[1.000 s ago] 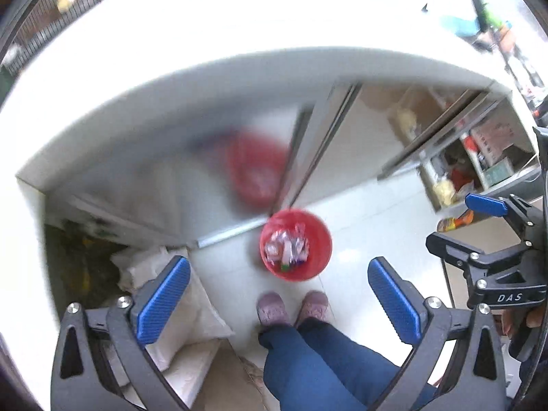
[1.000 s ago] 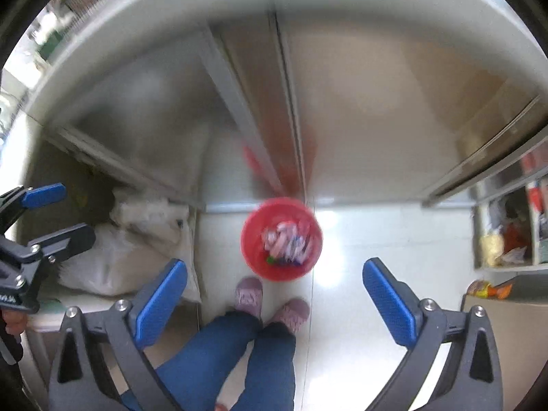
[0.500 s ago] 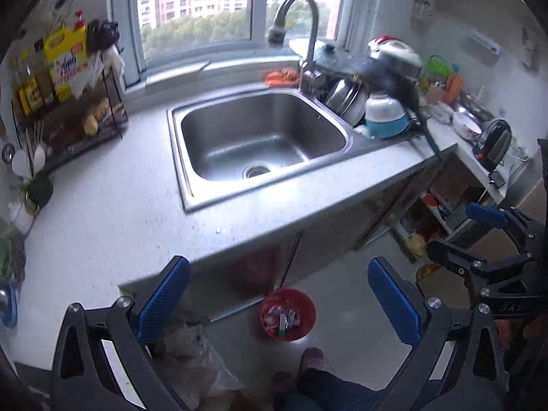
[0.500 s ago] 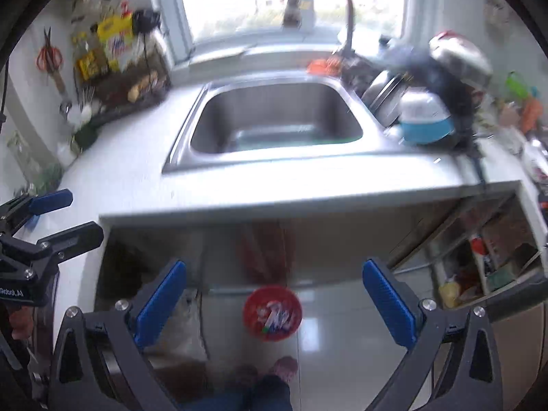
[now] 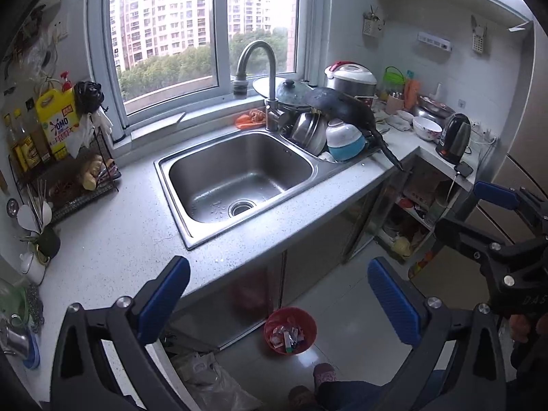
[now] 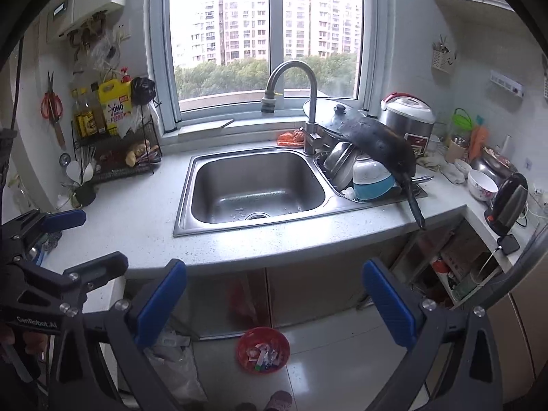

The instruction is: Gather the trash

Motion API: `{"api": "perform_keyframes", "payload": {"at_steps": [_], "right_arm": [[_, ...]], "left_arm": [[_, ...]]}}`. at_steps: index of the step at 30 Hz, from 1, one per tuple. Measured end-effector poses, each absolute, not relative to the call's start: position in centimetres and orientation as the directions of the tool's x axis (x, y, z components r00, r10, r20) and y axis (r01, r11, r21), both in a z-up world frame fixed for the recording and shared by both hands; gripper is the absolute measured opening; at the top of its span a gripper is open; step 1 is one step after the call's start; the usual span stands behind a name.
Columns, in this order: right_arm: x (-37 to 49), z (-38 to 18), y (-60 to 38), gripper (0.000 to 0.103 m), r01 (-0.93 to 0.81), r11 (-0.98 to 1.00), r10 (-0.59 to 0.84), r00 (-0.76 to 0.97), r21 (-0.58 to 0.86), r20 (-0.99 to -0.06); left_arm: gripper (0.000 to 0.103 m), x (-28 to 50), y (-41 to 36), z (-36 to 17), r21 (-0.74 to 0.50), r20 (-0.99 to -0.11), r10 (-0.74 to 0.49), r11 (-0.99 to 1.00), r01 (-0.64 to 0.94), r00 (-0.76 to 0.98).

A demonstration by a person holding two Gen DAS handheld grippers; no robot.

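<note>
Both grippers are held level above the speckled grey counter [image 5: 113, 236], pointing toward the stainless steel sink [image 5: 236, 178] at frame centre. The left gripper [image 5: 279, 303] has its blue-padded fingers [image 5: 164, 298] spread wide, holding nothing; the right gripper [image 6: 274, 303] likewise. The round red trash bin [image 5: 290, 329], holding wrappers, stands on the floor at lower centre.

Both tongs, left [image 5: 279, 303] and right [image 6: 274, 303], hang side by side (blue pads spread wide, gripping nothing).
</note>
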State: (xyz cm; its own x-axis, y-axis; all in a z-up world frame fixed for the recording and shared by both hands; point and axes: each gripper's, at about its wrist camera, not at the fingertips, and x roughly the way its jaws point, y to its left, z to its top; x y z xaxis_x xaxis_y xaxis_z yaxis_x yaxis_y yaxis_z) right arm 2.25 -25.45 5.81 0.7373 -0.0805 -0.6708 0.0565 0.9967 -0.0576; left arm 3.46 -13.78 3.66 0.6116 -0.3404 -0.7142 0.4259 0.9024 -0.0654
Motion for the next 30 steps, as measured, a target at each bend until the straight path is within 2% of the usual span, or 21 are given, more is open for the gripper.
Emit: {"api": "perform_keyframes", "payload": {"at_steps": [9,15,30], "right_arm": [[0.5,6.1,-23.7,0.103,0.063,0.996,-0.090,0.727,-0.064,-0.681],[0.1,6.4,-23.6,0.103,0.072,0.996,-0.092,0.732,-0.057,-0.675],[0.0,6.7,-24.0,0.103,0.069,0.996,-0.084,0.734,-0.048,-0.674]], "left_arm": [[0.103,1.9,-12.8,3.3,-0.109,-0.724,-0.375,0.891,0.440,0.580],[0.103,1.6,-13.0,3.7,-0.064,-0.715,-0.348,0.896,0.439,0.606],[0.103,1.6,-12.5,4.0,-0.067,-0.703,-0.355,0.895,0.440,0.616]]}}
